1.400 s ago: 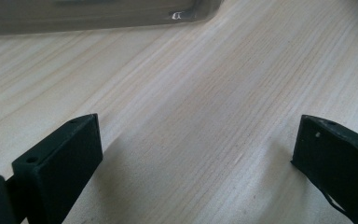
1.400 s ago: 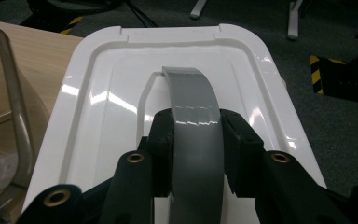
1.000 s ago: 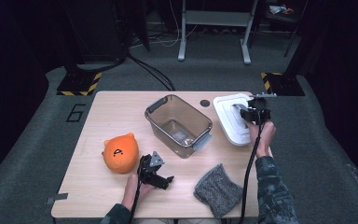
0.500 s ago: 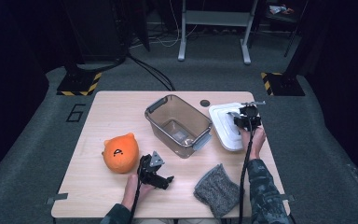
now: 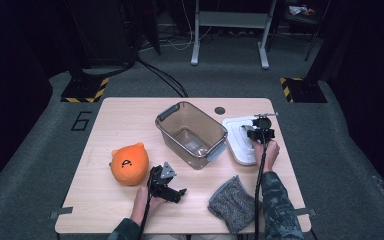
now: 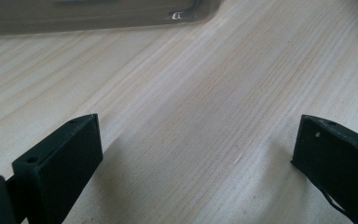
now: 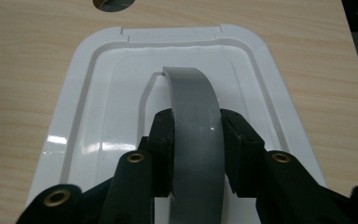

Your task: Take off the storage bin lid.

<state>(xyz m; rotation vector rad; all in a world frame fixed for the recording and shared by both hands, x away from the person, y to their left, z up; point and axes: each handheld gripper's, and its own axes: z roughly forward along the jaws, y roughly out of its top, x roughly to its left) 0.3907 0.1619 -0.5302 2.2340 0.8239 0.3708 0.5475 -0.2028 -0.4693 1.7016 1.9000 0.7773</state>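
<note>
Currently, the grey handle [image 7: 196, 140] of the white lid [image 5: 239, 141] is clamped between the jaws of the right gripper [image 5: 258, 133]; the lid is laid flat just right of the clear storage bin [image 5: 191, 134]. Below the bin, the left gripper [image 5: 172, 191] is held with jaws apart over bare table [image 6: 205, 107].

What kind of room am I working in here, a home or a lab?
Most likely a lab or test studio, not a home. A bare wooden table stands on grey carpet, hazard-striped floor blocks sit behind it, cables trail across the floor, and a metal stand rises beyond.
</note>
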